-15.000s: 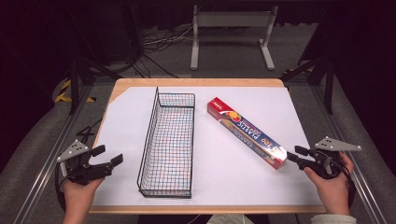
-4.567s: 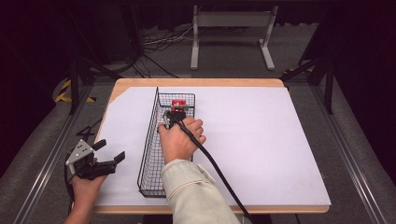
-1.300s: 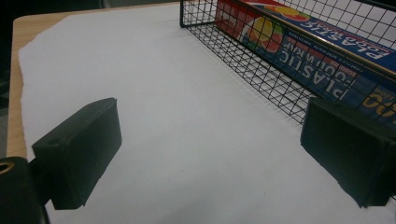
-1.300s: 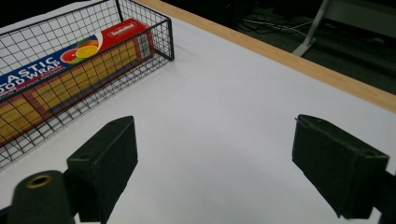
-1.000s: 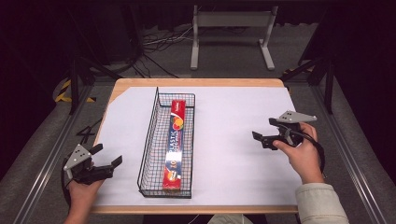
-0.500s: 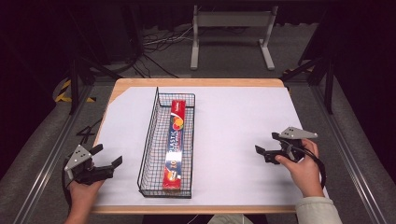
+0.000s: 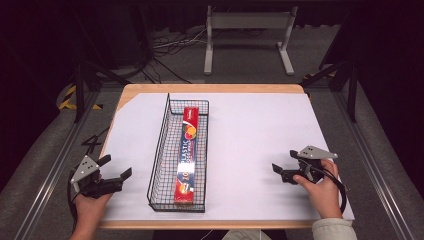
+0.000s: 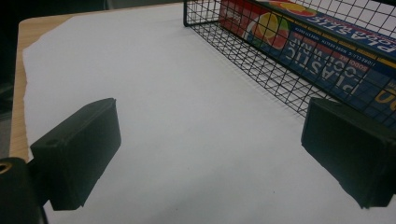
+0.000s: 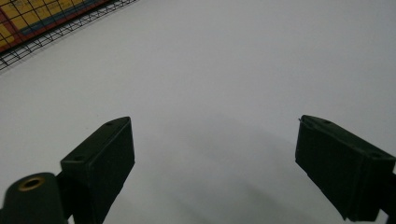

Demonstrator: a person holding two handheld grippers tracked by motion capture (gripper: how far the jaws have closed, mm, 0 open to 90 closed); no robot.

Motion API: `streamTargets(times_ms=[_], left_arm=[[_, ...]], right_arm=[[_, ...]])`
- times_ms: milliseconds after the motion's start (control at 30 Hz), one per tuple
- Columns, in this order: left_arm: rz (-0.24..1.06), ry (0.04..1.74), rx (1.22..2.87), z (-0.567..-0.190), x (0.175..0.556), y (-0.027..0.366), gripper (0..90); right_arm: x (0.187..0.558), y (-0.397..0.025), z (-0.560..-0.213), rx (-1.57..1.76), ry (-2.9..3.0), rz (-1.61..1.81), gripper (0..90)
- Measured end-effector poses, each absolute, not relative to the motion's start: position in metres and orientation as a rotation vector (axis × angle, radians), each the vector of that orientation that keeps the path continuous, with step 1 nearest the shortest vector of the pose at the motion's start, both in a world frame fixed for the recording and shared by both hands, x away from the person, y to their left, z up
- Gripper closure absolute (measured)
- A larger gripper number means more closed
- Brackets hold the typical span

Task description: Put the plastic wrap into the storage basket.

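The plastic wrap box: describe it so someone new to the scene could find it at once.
On the white-covered table stands a long black wire basket, left of the middle. The plastic wrap box lies lengthwise inside it, a slim red, blue and yellow carton printed with fruit, the one colourful thing on the table.

my long red cardboard plastic-wrap box (image 7: 188,152) lies lengthwise in the black wire basket (image 7: 159,160), left of centre on the white-papered table (image 7: 250,125). i hold the left gripper (image 7: 116,169) left of the basket, the right gripper (image 7: 284,167) well apart on its right.

black fingers (image 8: 79,154), grey three-cornered plates, black cables, a pale sleeve (image 7: 332,231).
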State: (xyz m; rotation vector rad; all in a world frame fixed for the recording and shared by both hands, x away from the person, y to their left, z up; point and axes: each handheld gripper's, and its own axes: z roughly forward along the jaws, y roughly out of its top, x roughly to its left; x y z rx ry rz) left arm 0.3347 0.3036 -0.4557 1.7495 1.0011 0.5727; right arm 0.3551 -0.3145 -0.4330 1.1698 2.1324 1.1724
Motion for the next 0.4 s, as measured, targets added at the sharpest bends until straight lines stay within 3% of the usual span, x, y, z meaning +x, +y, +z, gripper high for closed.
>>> streamTargets(times_ms=[400], left_arm=[[0.619, 0.985, 1.783, -0.4571, 0.3332, 0.2966, 5.4]], right_arm=[[0.3543, -0.3106, -0.4425, 1.16, 2.142, 1.165, 12.4]])
